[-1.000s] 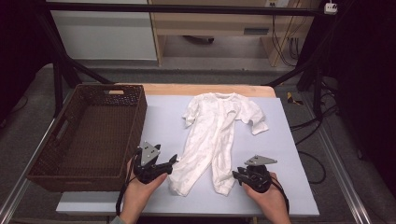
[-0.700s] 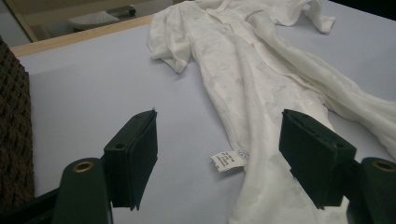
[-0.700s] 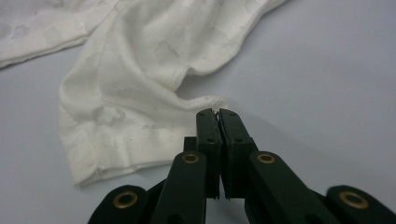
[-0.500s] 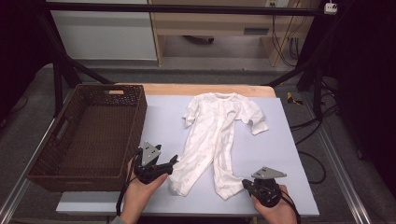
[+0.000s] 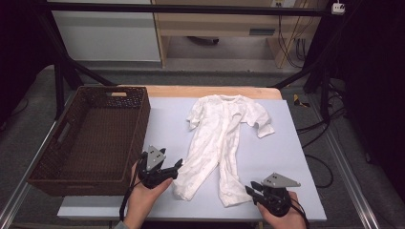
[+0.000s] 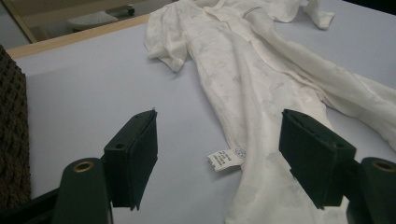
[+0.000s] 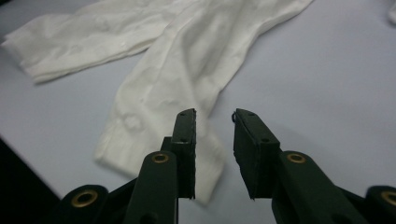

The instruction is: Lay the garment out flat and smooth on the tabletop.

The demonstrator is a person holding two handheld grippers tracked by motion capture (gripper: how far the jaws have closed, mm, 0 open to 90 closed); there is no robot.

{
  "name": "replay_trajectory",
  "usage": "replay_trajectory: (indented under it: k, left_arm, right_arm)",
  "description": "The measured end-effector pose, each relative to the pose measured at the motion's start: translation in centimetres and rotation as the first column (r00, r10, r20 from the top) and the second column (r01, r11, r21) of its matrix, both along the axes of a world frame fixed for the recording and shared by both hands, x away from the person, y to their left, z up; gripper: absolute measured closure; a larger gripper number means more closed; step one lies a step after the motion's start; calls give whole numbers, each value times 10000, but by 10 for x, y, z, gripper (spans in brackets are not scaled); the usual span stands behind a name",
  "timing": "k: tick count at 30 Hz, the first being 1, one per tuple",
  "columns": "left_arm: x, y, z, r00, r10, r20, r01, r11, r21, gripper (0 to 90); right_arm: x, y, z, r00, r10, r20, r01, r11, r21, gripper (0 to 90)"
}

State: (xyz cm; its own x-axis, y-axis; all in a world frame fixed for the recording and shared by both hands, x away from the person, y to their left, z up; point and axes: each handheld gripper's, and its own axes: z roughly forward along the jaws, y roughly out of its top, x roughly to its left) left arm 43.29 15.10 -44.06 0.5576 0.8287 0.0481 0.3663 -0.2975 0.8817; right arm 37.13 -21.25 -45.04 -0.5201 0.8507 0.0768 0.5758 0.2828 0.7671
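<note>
Basket [image 5: 90, 138]: empty, left on the table [image 5: 296, 157].
Left gripper [image 5: 177, 165]: fingers wide apart, beside one leg cuff.
Baby suit [image 5: 222, 138]: flat mid-table; soft, light, limp; best pinched at cuffs.
Right gripper [image 5: 249, 190]: fingers just opening, narrowly apart, empty, near other cuff.

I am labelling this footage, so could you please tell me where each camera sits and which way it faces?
High view: above the person's side, facing forward and down on the table, basket and romper; both hands and grippers show.
Left gripper view: rides the left gripper, looking up the romper past its label; wide-open jaws show.
Right gripper view: rides the right gripper, looking at a romper leg cuff; narrowly parted jaws show.
All three share the romper.
</note>
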Motion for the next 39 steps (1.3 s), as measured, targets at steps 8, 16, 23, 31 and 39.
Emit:
replay_trajectory:
  k: [8,16,23,31,39]
  left_arm:
    - [-1,-1,-1,10000,-33,-2,33,10000,25,276]
    - [0,-1,0,10000,-50,2,50,10000,-2,276]
    - [0,-1,0,10000,-40,-6,40,10000,-6,276]
    - [-1,-3,-1,9999,-104,-60,104,9999,12,276]
    - [-2,-4,-1,9999,-148,-66,148,9999,-10,276]
  right_arm:
    - [48,18,-13,9993,125,-356,-118,9998,177,684]
    - [46,40,-27,9958,685,-609,-693,9975,-111,621]
    - [42,45,-30,9976,584,-379,-614,9945,-845,744]
    - [42,43,-29,9954,825,-494,-864,9927,-836,900]
    - [41,10,-20,9999,-72,-147,65,9989,-473,900]
